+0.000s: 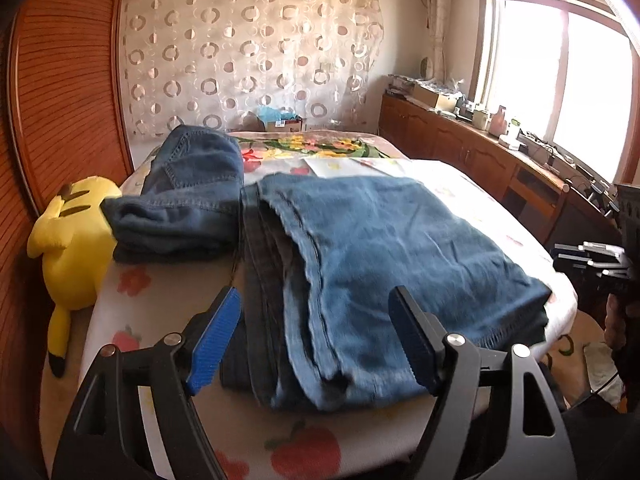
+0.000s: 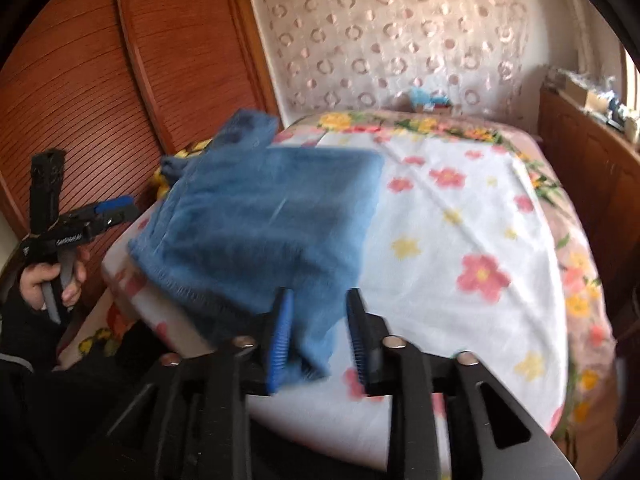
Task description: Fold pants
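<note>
Two grippers are in view, one per hand. Left gripper (image 1: 316, 336): jaws stand wide apart, blue pads clear of the cloth on both sides, nothing between them gripped. Right gripper (image 2: 318, 336): jaws part-way apart with the near corner of the pants between them; the frame is blurred, and the pads do not appear to press on the cloth.

Folded pants (image 1: 380, 264), blue denim, lie flat on the near part of the bed (image 2: 460, 240), layered edges showing at their left side. A second pair of jeans (image 1: 192, 192), darker, lies folded just beyond and to the left, close beside the first. A yellow plush toy (image 1: 76, 248) sits at the bed's left edge, against the jeans and partly over the side.

Writing: white lettering on the left gripper's body in the right wrist view is too small and blurred to read. No other label is legible.

A hand (image 2: 52, 280) grips the left tool's handle; its sleeve is cut off by the frame. A boxed item with blue material at the bed's far end cannot be identified.

Surface: white floral bedcover. Room: slatted wooden doors (image 1: 68, 80) to the left, ring-patterned curtain (image 1: 248, 52) behind, cluttered wooden cabinets (image 1: 460, 144) under a bright window (image 1: 560, 80).
</note>
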The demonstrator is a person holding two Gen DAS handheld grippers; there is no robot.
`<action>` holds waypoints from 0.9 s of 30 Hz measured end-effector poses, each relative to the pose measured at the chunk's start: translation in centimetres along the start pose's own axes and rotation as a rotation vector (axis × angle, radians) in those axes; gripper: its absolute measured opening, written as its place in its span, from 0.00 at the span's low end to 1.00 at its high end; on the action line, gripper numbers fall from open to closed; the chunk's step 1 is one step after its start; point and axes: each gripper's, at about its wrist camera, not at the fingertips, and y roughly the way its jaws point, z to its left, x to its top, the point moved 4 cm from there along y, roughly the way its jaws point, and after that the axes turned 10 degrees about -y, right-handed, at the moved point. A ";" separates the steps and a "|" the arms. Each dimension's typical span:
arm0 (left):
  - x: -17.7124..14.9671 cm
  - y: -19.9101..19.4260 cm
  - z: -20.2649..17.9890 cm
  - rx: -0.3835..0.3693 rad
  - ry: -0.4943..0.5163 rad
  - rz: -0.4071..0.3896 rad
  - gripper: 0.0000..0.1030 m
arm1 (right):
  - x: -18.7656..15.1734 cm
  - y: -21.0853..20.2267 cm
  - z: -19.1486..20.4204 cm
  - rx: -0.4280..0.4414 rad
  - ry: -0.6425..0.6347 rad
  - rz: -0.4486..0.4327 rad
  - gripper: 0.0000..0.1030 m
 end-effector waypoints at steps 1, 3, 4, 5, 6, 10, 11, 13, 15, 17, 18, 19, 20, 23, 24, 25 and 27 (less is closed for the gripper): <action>0.5 0.5 0.0 0.005 0.007 -0.003 0.75 | 0.6 0.2 -0.3 -0.006 -0.007 -0.008 0.42; 1.5 2.0 0.2 0.014 0.017 0.005 0.75 | 2.0 1.1 -1.2 -0.024 -0.025 -0.018 0.44; 1.8 2.4 0.3 0.018 0.020 0.008 0.75 | 2.7 1.7 -1.6 -0.031 -0.034 -0.021 0.45; 2.4 3.2 0.4 0.028 0.023 0.012 0.75 | 3.5 2.5 -2.0 -0.037 -0.040 -0.021 0.46; 3.0 4.0 0.6 0.036 0.028 0.015 0.75 | 4.2 3.5 -2.4 -0.037 -0.044 -0.024 0.48; 4.4 6.7 1.2 0.048 0.034 0.048 0.75 | 6.7 8.3 -3.6 -0.044 -0.056 -0.003 0.51; 4.6 7.3 1.4 0.055 0.030 0.062 0.75 | 7.2 9.6 -3.9 -0.035 -0.061 0.010 0.52; 5.1 8.4 1.8 0.063 0.035 0.082 0.75 | 7.7 11.9 -4.4 -0.020 -0.065 0.043 0.52; 5.2 9.2 2.2 0.064 0.036 0.100 0.75 | 8.3 14.5 -4.9 -0.005 -0.063 0.083 0.52; 5.2 10.2 3.0 0.071 0.024 0.122 0.75 | 8.8 16.7 -5.7 0.011 -0.061 0.120 0.52; 5.3 10.6 3.4 0.074 0.018 0.129 0.75 | 9.1 17.9 -5.9 0.020 -0.057 0.136 0.52; 5.3 11.0 3.9 0.075 0.010 0.137 0.75 | 9.3 18.7 -6.0 0.031 -0.053 0.143 0.52; 5.3 11.3 4.2 0.075 0.002 0.141 0.75 | 9.5 19.4 -6.3 0.044 -0.048 0.148 0.52; 5.4 11.8 5.0 0.039 -0.026 0.148 0.67 | 9.7 21.3 -6.6 0.079 -0.037 0.166 0.52; 5.5 11.8 5.1 0.024 -0.031 0.146 0.60 | 9.9 21.6 -6.6 0.092 -0.035 0.170 0.52; 5.5 11.8 5.1 0.012 -0.031 0.146 0.57 | 9.9 22.2 -6.5 0.106 -0.033 0.174 0.52; 5.5 11.9 4.8 -0.002 -0.027 0.149 0.42 | 10.1 22.9 -6.7 0.117 -0.033 0.166 0.52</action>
